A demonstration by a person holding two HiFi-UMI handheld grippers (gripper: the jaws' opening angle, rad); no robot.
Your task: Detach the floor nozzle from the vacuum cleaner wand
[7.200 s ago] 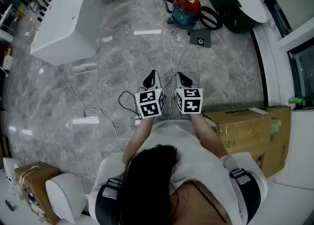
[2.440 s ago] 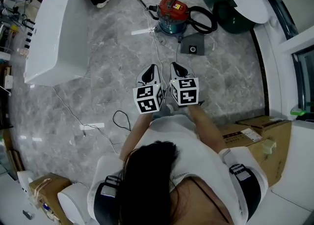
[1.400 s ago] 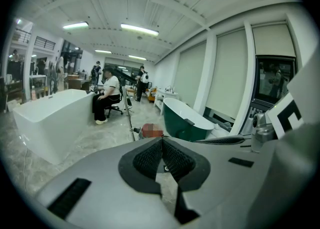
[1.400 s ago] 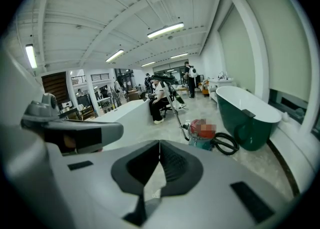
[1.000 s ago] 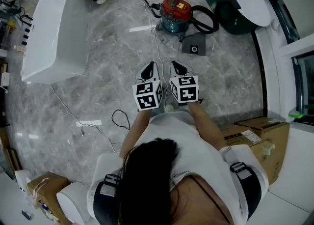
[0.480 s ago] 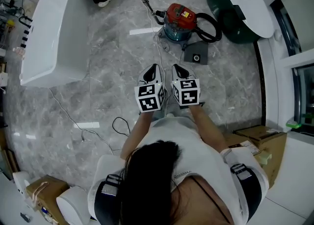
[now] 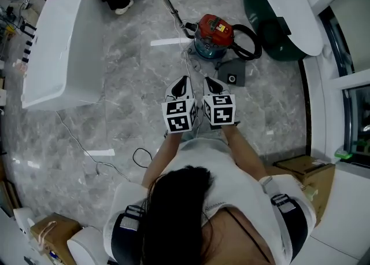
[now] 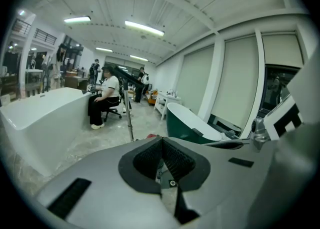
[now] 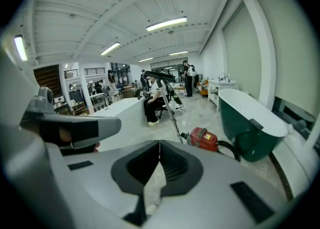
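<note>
The red canister vacuum [image 7: 215, 29] sits on the grey marble floor [image 7: 133, 78], its black hose [image 7: 250, 25] looped beside it and its thin metal wand [image 7: 169, 3] slanting away past the white bathtub [image 7: 58, 38]. The left hand-held gripper [image 7: 181, 82] and the right hand-held gripper [image 7: 211, 83], side by side, both have their jaws pressed together on nothing.

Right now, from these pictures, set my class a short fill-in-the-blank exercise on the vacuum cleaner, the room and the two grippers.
1. The top of the vacuum cleaner is ___.
2. The left gripper and the right gripper are both ___, with nothing between their jaws.
3. The bathtub at the head view's left is ___.
4. The hose curling beside the vacuum cleaner is ___.
Missing words: red; shut; white; black.
</note>
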